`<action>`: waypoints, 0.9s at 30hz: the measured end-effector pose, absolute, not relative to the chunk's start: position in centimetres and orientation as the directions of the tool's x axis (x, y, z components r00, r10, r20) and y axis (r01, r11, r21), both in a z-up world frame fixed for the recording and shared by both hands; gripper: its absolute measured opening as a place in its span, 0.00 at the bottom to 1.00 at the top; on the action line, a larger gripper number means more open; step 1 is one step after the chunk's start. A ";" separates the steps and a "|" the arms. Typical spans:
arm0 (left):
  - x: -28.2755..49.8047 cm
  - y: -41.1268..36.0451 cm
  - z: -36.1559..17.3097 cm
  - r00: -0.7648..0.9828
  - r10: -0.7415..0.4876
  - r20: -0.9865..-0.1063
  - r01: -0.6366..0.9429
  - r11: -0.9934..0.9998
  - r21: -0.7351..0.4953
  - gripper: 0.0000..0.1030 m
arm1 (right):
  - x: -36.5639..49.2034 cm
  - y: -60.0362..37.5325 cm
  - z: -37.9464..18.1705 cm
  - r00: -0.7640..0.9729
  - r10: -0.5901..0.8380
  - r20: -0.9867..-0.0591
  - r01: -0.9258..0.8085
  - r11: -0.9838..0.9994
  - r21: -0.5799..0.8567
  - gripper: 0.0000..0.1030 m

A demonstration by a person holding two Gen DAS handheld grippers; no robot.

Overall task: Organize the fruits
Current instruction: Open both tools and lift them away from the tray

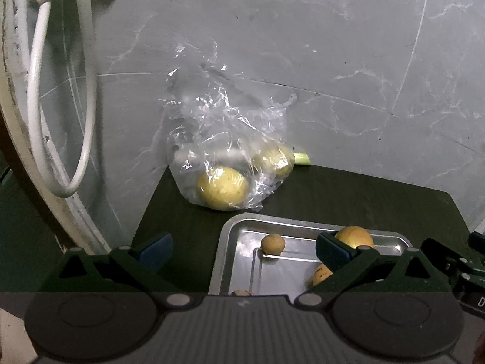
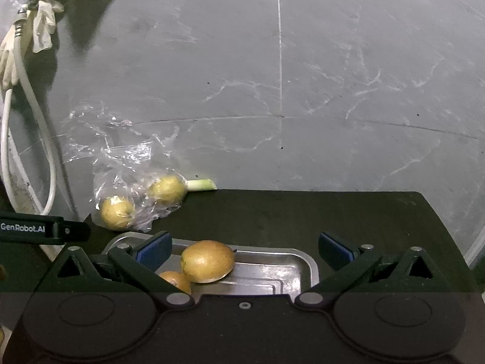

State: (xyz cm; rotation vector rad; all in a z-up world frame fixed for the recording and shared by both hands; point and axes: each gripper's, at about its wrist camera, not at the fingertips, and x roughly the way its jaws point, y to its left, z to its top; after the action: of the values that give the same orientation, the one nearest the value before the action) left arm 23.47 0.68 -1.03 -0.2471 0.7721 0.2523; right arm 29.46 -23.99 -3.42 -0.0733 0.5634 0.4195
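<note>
Both grippers spread wide, holding nothing: left gripper (image 1: 244, 250), right gripper (image 2: 244, 248). Steel tray (image 2: 306, 265) just beyond on dark table (image 2: 303, 215), holding a large brownish-yellow fruit (image 2: 208, 261), an orange one (image 2: 175, 280) touching it at 7 o'clock, and a small round brown one (image 1: 272, 244). Farther at 11 o'clock, crinkled clear bag (image 1: 224, 139) with two yellow fruits (image 1: 222, 191). Green stalk (image 2: 201, 184) against the grey wall.

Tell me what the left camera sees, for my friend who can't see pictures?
A clear plastic bag holding two yellow fruits sits on a dark table against a grey wall. In front of it, a metal tray holds several brownish fruits, and the open left tool is above the tray's near edge.
</note>
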 end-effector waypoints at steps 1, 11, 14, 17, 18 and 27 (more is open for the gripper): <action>23.3 0.6 -1.0 0.692 0.133 -0.710 -0.314 0.941 -0.129 0.99 | 29.4 -24.1 -3.4 0.762 0.369 -0.532 -0.409 0.911 0.047 0.99; 21.6 -0.3 -0.5 0.703 0.147 -0.696 -0.363 0.915 -0.175 0.99 | 28.2 -25.8 -3.5 0.745 0.404 -0.531 -0.445 0.894 0.056 0.99; 20.8 -0.7 -0.4 0.702 0.159 -0.694 -0.378 0.910 -0.173 0.99 | 27.9 -26.3 -3.4 0.740 0.417 -0.527 -0.460 0.886 0.055 0.99; 19.8 -1.3 -0.3 0.701 0.174 -0.692 -0.393 0.904 -0.170 0.99 | 27.6 -26.6 -3.3 0.735 0.433 -0.523 -0.477 0.877 0.056 0.99; 19.5 -1.4 -0.2 0.699 0.179 -0.692 -0.397 0.902 -0.167 0.99 | 27.5 -26.8 -3.3 0.732 0.438 -0.522 -0.483 0.874 0.056 0.99; 17.0 -3.2 0.4 0.695 0.227 -0.683 -0.436 0.887 -0.149 0.99 | 26.1 -28.0 -3.1 0.707 0.484 -0.516 -0.535 0.843 0.058 0.99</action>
State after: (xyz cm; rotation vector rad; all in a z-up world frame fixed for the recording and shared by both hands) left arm 17.00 -3.19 0.36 -0.3128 0.7129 0.3769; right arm 26.07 -28.03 -3.13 -0.0984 0.5445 0.5670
